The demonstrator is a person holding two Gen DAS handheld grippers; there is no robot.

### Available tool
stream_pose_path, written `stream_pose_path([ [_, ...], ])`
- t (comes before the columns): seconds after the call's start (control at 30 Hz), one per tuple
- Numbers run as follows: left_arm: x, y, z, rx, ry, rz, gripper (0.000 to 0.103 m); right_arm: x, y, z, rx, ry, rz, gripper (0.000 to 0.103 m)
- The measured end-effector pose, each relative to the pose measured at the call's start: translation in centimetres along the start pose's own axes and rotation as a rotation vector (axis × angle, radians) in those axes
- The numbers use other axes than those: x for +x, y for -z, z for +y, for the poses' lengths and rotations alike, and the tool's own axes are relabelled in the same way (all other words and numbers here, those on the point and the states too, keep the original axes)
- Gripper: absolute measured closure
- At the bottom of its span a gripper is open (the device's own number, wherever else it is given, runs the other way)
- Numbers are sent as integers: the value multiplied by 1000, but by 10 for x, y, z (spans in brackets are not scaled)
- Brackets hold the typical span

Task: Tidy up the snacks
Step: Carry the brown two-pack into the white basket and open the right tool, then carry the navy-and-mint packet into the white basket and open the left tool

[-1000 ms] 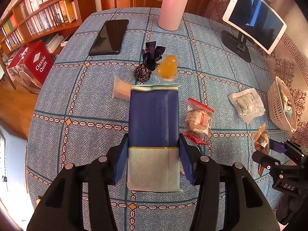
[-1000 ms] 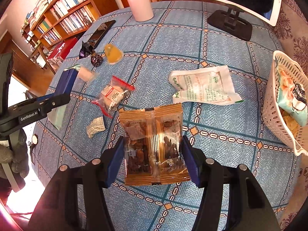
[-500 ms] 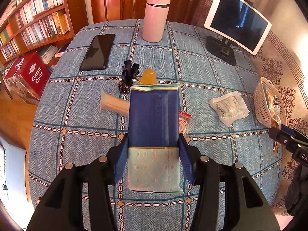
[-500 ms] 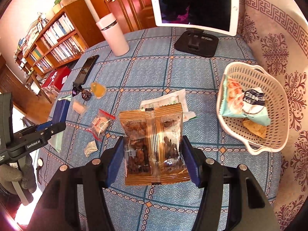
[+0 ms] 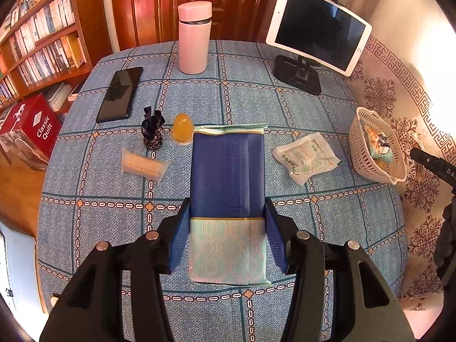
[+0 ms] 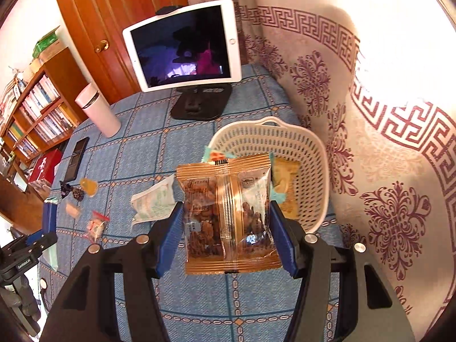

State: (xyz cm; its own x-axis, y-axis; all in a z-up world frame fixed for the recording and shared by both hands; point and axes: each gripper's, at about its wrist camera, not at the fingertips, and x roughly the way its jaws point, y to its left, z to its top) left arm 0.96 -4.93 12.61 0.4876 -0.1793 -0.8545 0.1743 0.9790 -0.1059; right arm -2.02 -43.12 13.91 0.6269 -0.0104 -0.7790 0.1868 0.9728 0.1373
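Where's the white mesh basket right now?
In the right wrist view, the white mesh plastic basket sits at the table's right edge by the patterned curtain, just beyond the gold nut packet.

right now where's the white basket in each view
Left wrist view: the white basket sits at the far right edge of the table, past the white wrapped packet.
Right wrist view: the basket is centre, just behind the brown snack packet held in the right tongs.
Shared landmark: the white tablet on its black stand.
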Motion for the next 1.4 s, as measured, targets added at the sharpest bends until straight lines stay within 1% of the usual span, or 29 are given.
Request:
stream_pose_path([
  [0.1,-3,1,-8,15,8,-5,52,2,-7,-16,14,40,-14,44],
  [0.27,-9,1,-21,34,14,-14,52,13,-14,-31,21,87,-23,43],
  [0.33,-11,1,-24,39,14,-18,52,17,-15,-36,26,102,-23,39],
  [0.53,-15,1,-30,45,8,-22,52,19,-7,-41,34,86,-13,39],
  [0.7,-15,-2,-39,56,12,-23,52,14,10,-34,35,63,0,39],
  [0.8,-13,-7,-50,76,28,-25,52,7,22,-29,25,53,7,40],
  [0.97,-4,-20,-85,138,74,-28,52,-1,44,-25,13,36,32,40],
  [1.3,15,-44,-189,341,199,-30,52,-7,81,-35,53,27,92,40],
  [1.4,21,-49,-217,386,236,-28,52,-9,90,-34,45,36,110,40],
])
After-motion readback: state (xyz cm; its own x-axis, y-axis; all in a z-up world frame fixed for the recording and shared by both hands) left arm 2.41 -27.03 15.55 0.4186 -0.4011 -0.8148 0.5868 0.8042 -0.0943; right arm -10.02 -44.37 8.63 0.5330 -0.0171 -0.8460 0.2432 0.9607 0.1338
